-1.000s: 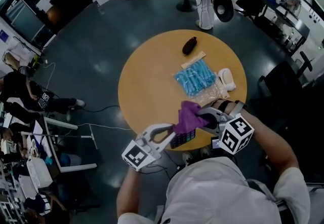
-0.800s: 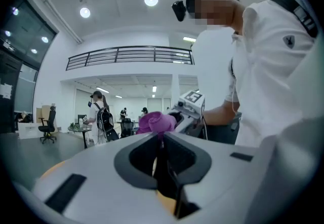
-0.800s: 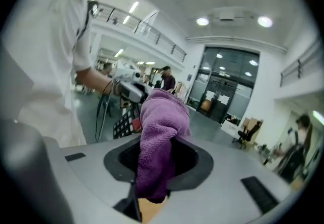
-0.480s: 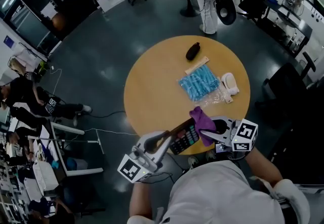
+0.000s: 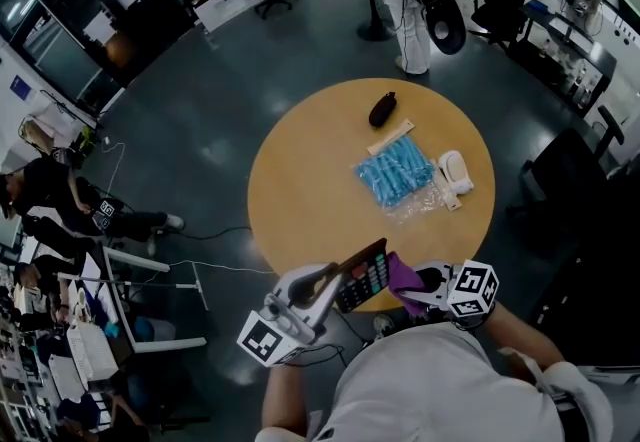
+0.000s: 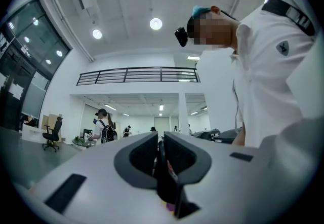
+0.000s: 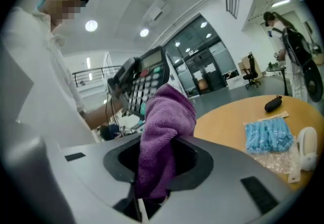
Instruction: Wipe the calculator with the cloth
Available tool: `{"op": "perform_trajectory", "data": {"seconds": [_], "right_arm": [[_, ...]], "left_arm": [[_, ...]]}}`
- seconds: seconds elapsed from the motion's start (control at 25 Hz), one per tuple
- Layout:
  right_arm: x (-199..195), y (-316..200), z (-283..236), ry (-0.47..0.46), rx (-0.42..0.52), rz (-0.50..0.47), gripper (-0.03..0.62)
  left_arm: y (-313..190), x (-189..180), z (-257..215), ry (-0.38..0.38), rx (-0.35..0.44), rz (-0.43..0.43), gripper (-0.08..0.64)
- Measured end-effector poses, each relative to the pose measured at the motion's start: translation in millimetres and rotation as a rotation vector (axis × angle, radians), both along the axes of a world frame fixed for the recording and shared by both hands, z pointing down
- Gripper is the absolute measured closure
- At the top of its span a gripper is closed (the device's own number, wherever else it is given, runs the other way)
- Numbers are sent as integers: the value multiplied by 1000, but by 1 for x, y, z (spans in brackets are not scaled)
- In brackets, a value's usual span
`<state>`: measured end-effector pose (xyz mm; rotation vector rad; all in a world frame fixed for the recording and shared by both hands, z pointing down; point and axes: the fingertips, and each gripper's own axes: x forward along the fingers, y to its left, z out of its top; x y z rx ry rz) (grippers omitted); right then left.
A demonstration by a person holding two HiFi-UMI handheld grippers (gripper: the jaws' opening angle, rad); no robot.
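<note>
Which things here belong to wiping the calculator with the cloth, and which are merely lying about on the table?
Part of the job:
calculator, clamped in the left gripper
purple cloth, clamped in the right gripper

Lying about on the round table:
small black object
wooden strip
blue bundle
white object
clear plastic bag

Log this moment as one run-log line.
left gripper: shut on calculator, held up at table edge | right gripper: shut on purple cloth | cloth beside calculator's keys, contact unclear
</note>
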<state>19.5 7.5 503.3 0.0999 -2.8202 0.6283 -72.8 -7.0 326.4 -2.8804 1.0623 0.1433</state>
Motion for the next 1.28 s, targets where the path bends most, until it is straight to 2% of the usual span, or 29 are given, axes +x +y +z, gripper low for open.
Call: {"op": "perform_trajectory", "data": {"seconds": [0.08,0.16,0.28,0.36,0.4,0.52,0.64,0.76,0.88,1.08,1.28], "right_arm": [[13,-1,15,89,36,-62,474],[41,-21,0,126,106,-104,474],[69,-48,-91,72,281,-230,474],[63,-40,-164,-5,372,-382,474],[55,-30,-192,-25,379,-457,474],[27,-2,-227,-24,287,-643,474],[11,26,-212,34,194,-834,474],[5,52,-185,93,180,-944,474],[1,62,-177,61,127,-973,475],[0,63,-173,-4,-44,-975,474],[3,73,-163,-21,-171,-992,476]], "left_arm": [[6,5,1,-27,9,20,517],[17,11,2,-74,37,74,517],[43,29,1,-225,109,212,518],[59,42,-2,-316,165,300,517],[66,48,-4,-338,187,337,518],[79,62,-10,-322,216,415,517],[82,69,-17,-278,231,442,517],[87,72,-17,-263,234,457,518],[96,74,-17,-262,238,478,517],[106,77,-19,-283,253,490,517],[124,86,-23,-299,274,562,517]]}}
